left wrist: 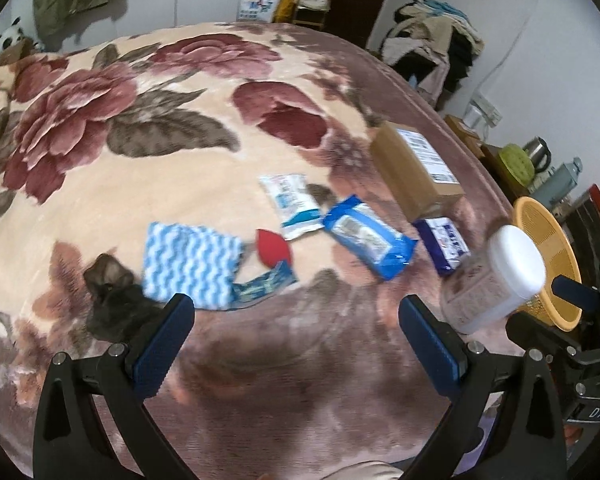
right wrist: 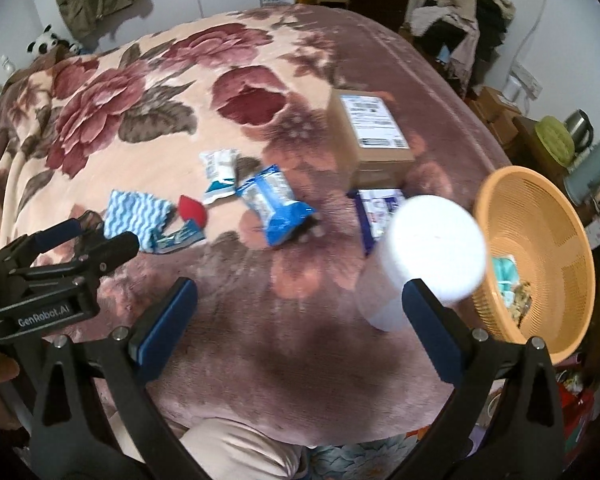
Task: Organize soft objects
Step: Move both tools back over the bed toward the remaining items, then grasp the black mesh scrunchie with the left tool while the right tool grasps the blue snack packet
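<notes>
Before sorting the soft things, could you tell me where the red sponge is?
The red sponge lies mid-bed in both views, between the blue-and-white wavy cloth and the blue wipes pack.

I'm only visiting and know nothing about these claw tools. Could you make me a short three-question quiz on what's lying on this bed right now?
1. True or false: the left claw is gripping the blue wavy cloth.
2. Which sits closest to the orange basket? A) white-lidded jar B) red sponge C) cardboard box
3. Fill in: the basket already holds a pale ____ soft item.

Key: 1 false, both claws are open and hold nothing; 2 A; 3 teal.
</notes>
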Tool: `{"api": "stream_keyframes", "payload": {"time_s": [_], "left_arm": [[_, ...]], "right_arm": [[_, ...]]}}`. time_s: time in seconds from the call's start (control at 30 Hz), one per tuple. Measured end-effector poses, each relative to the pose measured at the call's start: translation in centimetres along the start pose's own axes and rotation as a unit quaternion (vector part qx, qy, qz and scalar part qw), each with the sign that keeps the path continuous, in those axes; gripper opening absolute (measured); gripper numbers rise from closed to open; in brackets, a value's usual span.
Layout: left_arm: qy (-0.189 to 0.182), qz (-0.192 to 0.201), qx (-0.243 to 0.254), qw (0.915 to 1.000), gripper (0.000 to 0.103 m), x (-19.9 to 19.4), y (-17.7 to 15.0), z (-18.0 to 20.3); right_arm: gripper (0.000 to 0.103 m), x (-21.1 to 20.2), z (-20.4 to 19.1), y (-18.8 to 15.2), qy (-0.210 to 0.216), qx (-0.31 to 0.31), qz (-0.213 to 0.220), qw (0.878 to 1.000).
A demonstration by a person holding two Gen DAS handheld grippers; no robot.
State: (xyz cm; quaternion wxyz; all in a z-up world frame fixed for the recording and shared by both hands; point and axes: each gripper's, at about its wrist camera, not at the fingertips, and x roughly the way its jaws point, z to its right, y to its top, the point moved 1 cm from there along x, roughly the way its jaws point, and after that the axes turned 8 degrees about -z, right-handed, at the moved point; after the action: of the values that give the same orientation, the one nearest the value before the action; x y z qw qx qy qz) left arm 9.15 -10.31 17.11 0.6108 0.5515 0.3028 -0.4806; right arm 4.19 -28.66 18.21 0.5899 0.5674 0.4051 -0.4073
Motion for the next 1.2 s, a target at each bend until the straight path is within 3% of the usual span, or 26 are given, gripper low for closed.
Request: {"api": "stream_keyframes", "payload": {"time_s": [0.47, 0.83, 1.2], "left_arm": [[0.025, -0.022, -0.068, 0.9971, 0.102, 2.7, -1.0, -9.7], [0.045, -0.066, -0.108, 0.9909, 0.102, 7.5, -1.9, -16.2], [0.04, -0.096, -0.081, 0.9913, 0.102, 11.2, -2.6, -17.3]], "right_arm": [[0.103, 4.8, -4.4, 1.7, 0.002, -0.04, -0.037, 0.999], [0.103, 10.6, -3.7, 5.3, -0.004, -0.04, -0.064, 0.997], [0.103, 17.7, -2.3, 9.0, -0.026, -0.042, -0.117, 0.992]]}}
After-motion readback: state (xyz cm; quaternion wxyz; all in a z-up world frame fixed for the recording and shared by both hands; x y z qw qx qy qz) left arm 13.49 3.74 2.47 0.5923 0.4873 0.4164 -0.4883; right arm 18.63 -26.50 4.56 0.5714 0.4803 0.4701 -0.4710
